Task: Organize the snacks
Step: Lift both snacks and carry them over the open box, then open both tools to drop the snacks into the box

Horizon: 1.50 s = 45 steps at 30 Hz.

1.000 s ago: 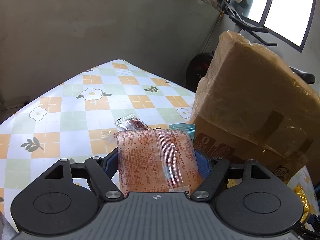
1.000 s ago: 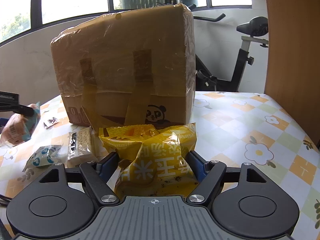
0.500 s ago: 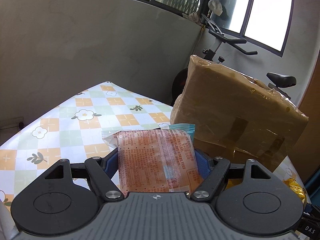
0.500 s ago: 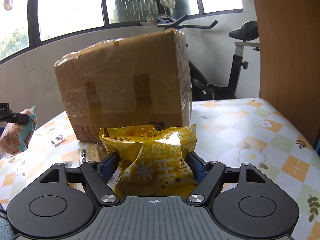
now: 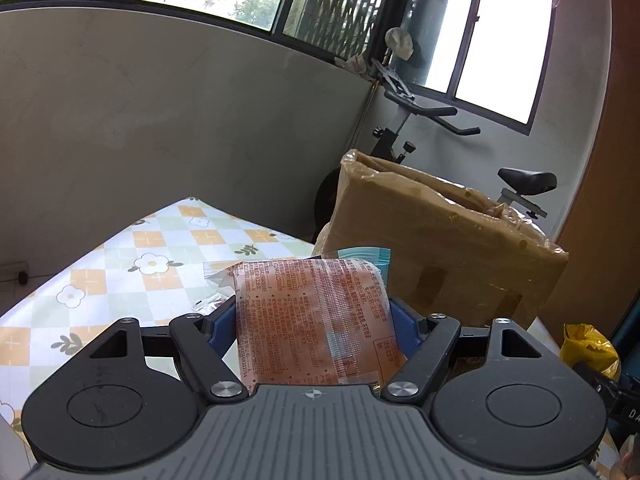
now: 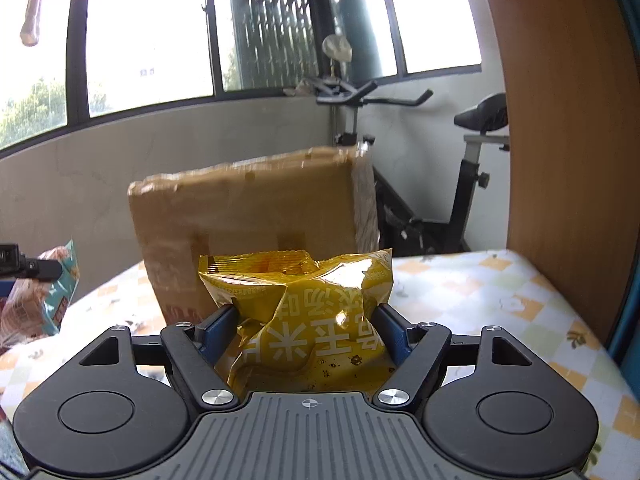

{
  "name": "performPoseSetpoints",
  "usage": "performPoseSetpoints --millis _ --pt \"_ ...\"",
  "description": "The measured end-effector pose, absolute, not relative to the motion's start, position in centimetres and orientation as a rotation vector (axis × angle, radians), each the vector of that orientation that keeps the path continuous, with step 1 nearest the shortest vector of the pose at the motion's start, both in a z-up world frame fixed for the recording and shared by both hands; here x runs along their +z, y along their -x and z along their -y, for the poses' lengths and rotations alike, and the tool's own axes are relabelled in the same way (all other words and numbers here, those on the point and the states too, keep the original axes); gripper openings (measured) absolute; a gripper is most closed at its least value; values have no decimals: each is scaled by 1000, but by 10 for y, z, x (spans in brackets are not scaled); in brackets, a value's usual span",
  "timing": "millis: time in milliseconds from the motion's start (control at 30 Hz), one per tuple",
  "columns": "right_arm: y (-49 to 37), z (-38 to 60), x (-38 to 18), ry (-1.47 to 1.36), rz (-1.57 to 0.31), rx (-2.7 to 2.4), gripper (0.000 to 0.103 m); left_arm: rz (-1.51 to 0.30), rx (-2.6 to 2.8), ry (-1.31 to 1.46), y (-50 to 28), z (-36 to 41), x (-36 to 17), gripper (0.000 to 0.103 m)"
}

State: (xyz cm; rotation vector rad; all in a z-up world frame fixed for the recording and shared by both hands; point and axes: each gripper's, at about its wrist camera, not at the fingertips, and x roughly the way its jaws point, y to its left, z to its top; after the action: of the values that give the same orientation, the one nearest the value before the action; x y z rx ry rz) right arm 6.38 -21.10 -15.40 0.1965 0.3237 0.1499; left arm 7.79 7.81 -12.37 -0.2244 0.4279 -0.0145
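- Left gripper point(image 5: 313, 312) is gripping an orange snack packet point(image 5: 316, 320); jaws are pressing on both its sides, packet standing upright between the blue pads point(image 5: 222, 322).
- Packet is printed with red text, with a teal sealed edge sticking up at the top; it is being held above the surface point(image 5: 120, 276), not touching it.
- Right gripper point(image 6: 306, 322) is clamping a yellow snack bag point(image 6: 304, 312); jaws are squeezing it at the waist, so the bag is crumpling and puffing out above the fingers point(image 6: 394, 334).
- Yellow bag is showing white characters, upside down from this view, and is being held over the surface.
- Taped cardboard box point(image 5: 436, 248) is sitting on the checkered floral surface, ahead and to the right in the left view and straight ahead behind the yellow bag in the right view; its top looks open with plastic wrap around it.
- Small clear wrapper point(image 5: 208, 304) is lying on the surface just left of the left gripper's fingers.
- Left gripper with its packet is showing at the far left edge of the right view; yellow bag is peeking in at the right edge of the left view.
- Exercise bike point(image 6: 468, 184) is standing behind the box, by the window wall.
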Motion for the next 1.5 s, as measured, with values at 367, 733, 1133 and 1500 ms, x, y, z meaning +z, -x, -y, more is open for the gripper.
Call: performPoseSetpoints --millis 367,733,1133,1500 --pt "-103 238 -65 -190 -148 218 72 -304 -135 172 -115 -68 -70 79" --pt "-229 217 -30 -165 -167 329 72 -295 -257 104 -218 -18 -37 79" --pt "-293 222 -74 -253 -228 332 73 -389 -223 67 -292 2 -56 79" --pt "-302 215 -74 -245 -223 331 89 -425 -226 60 -306 -4 -64 80"
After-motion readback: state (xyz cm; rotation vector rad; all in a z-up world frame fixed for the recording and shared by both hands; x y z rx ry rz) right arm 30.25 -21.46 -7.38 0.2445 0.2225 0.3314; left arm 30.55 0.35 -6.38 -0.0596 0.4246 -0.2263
